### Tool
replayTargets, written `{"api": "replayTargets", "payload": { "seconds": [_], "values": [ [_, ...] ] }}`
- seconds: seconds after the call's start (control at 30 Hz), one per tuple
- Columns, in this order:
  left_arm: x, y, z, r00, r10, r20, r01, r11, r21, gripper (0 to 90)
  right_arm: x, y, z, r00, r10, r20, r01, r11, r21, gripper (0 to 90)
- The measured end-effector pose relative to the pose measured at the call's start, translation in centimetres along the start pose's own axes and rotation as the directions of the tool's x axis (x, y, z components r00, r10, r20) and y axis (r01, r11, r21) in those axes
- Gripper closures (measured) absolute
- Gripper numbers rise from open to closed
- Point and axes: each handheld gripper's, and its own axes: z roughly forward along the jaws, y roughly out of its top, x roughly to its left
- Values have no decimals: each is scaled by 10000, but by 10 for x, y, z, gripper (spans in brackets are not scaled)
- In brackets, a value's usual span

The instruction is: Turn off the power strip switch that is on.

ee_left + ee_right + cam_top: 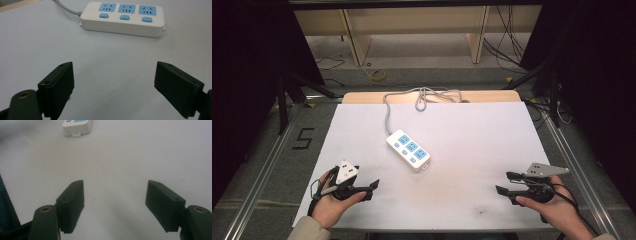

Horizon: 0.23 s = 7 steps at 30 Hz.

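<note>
**Both grippers spread wide, power strip lying slantwise between them**

Left gripper (113, 85): its black fingers (58, 86) stand well apart, nothing between them, bare white worktop (105, 60) showing through the gap. Over on the other side, the right gripper (115, 203) has its fingers (71, 203) spread just the same, holding nothing, hovering over plain white surface.

Pull back to the high view and each hand sits near the front edge: the left hand (332, 197) at the front left corner with its gripper aimed inward to the right, the right hand (554, 205) at the front right with its gripper aimed inward to the left.

Between them, further back and a little left of centre, lies the power strip (408, 149), white with three blue sockets, flat on the worktop, face up. Its long axis runs on a diagonal, from back-left to front-right. The grey cord (388, 112) leaves the back-left end, runs away to the far edge, and bunches in loops there. From the left gripper view the strip lies broadside, well ahead of the fingers; from the right gripper view, just its cordless end pokes in at the top.
</note>
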Motion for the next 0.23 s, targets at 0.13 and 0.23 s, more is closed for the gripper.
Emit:
{"api": "replayTargets", "payload": {
  "seconds": [0.13, 0.23],
  "values": [
    [-4, 1, 2, 10000, 81, 3, -81, 10000, -5, 161, 1, 1, 0, 10000, -30, -15, 30, 10000, -9, 315],
    [-6, 3, 4, 9997, 211, 99, -211, 9998, 22, 160, 0, 0, 0, 10000, -30, -10, 30, 10000, -47, 315]
  ]
}}
